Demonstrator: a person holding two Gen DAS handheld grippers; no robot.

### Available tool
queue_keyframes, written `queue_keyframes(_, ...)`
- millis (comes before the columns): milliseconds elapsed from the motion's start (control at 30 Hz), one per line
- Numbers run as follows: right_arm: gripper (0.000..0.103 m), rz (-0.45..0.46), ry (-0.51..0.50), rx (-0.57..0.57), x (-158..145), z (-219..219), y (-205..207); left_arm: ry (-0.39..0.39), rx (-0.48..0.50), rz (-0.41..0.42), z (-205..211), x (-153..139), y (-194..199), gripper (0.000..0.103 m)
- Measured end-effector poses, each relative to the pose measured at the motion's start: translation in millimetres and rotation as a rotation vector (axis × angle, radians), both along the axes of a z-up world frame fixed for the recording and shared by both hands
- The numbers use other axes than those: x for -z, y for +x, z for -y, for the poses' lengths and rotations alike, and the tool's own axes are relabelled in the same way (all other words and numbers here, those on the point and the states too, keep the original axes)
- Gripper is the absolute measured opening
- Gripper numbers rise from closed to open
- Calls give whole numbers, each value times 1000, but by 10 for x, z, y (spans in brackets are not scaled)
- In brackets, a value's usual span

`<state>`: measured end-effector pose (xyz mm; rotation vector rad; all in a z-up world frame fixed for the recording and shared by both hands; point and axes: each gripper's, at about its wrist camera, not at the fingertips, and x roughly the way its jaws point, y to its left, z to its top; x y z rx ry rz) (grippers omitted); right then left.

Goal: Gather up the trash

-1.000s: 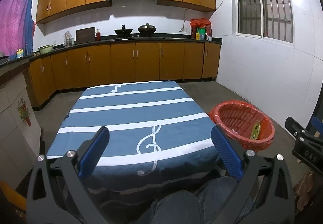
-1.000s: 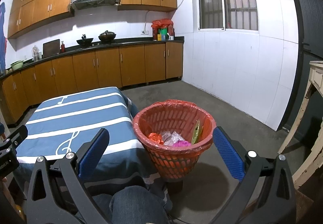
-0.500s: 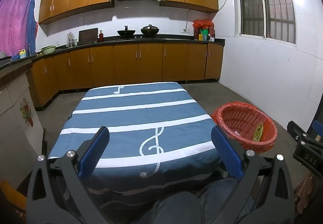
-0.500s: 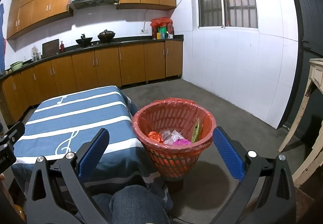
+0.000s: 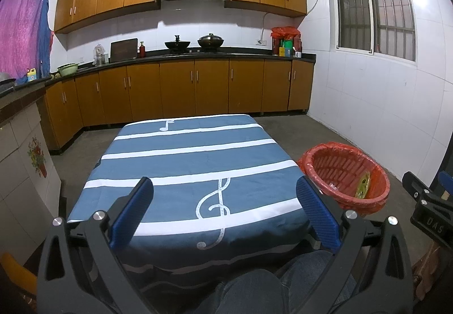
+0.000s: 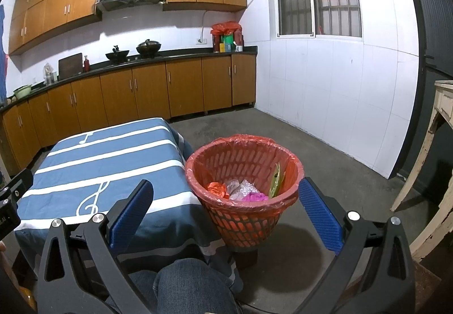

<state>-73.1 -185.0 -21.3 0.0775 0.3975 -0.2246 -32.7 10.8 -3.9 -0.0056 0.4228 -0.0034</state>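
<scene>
Left gripper (image 5: 225, 213): blue fingers (image 5: 131, 212) spread wide, nothing between them, held over the near edge of the tabletop (image 5: 175, 164). Right gripper (image 6: 226, 213): fingers (image 6: 318, 217) also wide apart, empty, framing the trash basket (image 6: 243, 217). A denim knee (image 6: 187, 285) sits below both grippers.

One basket, red mesh with a red liner, stands upright on the floor just beside the tabletop's right edge, mouth up. Right view looks into it: one orange crumpled piece (image 6: 218, 190), one clear plastic wrapper (image 6: 240, 188), one magenta crumpled piece (image 6: 254, 197), one green-yellow wrapper (image 6: 275, 181). The green-yellow wrapper is the only long item; it stands on end, leaning on the basket's right inner wall, long axis near vertical. Left view shows only that wrapper (image 5: 362, 185) inside the basket (image 5: 344, 175); the other pieces are hidden by the rim.

Tabletop carries a blue cloth with white stripes and music notes, seen in both views. Left view alone shows the right gripper's body (image 5: 427, 215) past the basket. Right view alone shows a worn cream table leg (image 6: 424, 172) to the basket's right. Beyond the tabletop: two woks (image 5: 194, 43) on the far counter.
</scene>
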Motion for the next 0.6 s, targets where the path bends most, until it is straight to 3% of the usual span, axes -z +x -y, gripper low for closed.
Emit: queue_keyframes(600, 101, -9, 2, 6, 37, -3, 21, -1, 1, -6, -1, 38, 23, 99)
